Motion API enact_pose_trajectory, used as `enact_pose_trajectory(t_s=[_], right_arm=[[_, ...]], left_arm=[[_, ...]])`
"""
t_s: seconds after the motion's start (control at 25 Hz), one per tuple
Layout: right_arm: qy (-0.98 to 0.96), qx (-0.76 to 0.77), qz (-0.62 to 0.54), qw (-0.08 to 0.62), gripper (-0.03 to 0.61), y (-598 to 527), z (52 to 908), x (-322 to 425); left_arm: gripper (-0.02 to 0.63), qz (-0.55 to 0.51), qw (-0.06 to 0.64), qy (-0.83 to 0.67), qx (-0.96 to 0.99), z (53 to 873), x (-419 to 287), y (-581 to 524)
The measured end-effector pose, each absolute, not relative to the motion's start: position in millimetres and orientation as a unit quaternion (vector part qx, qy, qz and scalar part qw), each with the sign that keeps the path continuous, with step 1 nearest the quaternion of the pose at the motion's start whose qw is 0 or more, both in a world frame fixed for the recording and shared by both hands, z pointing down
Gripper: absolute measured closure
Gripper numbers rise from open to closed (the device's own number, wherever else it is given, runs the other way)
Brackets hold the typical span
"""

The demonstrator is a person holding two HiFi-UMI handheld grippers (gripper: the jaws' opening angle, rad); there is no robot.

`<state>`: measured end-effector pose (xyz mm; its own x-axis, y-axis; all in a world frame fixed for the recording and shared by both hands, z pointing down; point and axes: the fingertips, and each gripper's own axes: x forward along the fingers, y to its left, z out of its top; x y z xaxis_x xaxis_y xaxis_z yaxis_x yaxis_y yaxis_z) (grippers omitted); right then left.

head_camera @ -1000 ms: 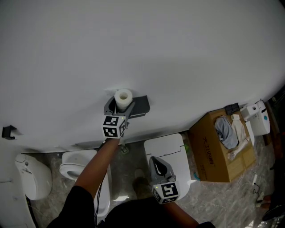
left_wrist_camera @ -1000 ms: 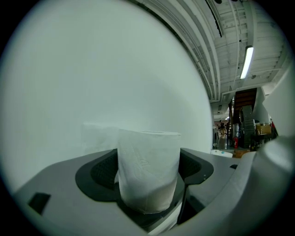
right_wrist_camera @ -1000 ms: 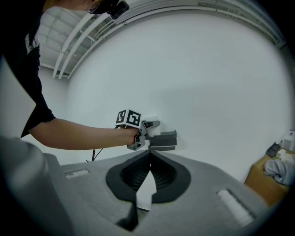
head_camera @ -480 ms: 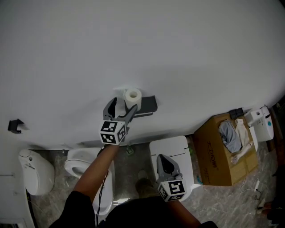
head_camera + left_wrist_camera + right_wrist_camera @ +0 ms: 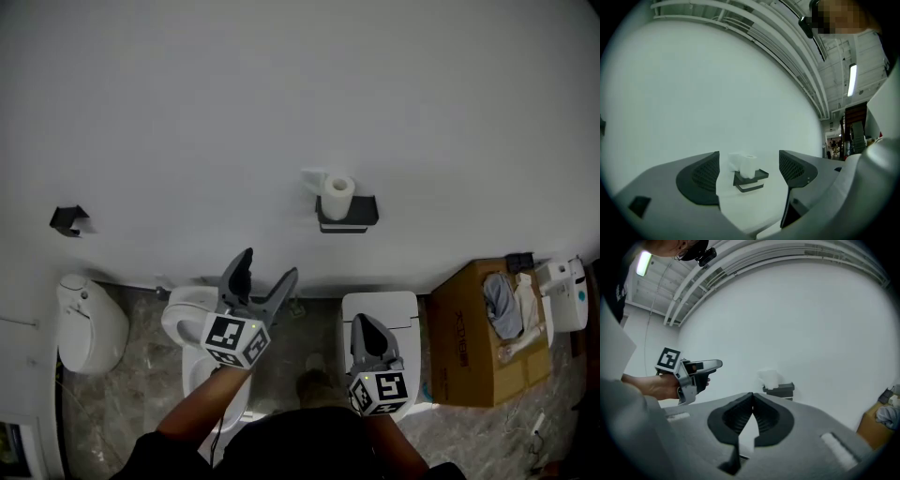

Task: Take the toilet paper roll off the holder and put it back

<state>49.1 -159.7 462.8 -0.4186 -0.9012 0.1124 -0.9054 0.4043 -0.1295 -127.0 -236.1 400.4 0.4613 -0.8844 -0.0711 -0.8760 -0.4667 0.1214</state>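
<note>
A white toilet paper roll [image 5: 337,197] stands upright on a black wall holder [image 5: 348,215] on the white wall; the roll [image 5: 749,165] on its holder [image 5: 750,177] also shows between the jaws in the left gripper view, and the roll [image 5: 769,378] in the right gripper view. My left gripper [image 5: 266,270] is open and empty, well below and left of the roll. My right gripper [image 5: 369,330] is shut with nothing in it, held low near my body. In the right gripper view the left gripper [image 5: 712,364] shows at the left.
Below the wall are a white toilet [image 5: 195,323], a second toilet lid [image 5: 409,314], a urinal-like fixture [image 5: 89,323] at the left and a cardboard box [image 5: 473,337] with cloth at the right. A small black bracket [image 5: 68,219] is on the wall at the left.
My left gripper has let go of the roll, opened and drawn back down away from the wall. The roll stays on the holder. The view has shifted, so the holder appears higher and further right.
</note>
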Motion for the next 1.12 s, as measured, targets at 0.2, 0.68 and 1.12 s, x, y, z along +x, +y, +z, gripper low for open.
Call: enact_pose_trajectory(t_s=[0.2,0.68,1.12], right_arm=[[-0.841,0.534,0.088,0.012,0.580,-137.1,464.1,21.3],[-0.863,0.501,0.061,0.037,0.580,-105.8,477.4,-41.0],[-0.856,0.513,0.048,0.053,0.581,-120.4,477.4,-37.1]], left_arm=[[0.227,-0.052,0.039,-0.559,0.826,427.1,-173.1,-149.4],[0.597,-0.042,0.069,-0.595,0.800,473.6,-217.4,-74.0],[0.598,-0.044,0.081,-0.579,0.810,466.2,-200.4,-100.2]])
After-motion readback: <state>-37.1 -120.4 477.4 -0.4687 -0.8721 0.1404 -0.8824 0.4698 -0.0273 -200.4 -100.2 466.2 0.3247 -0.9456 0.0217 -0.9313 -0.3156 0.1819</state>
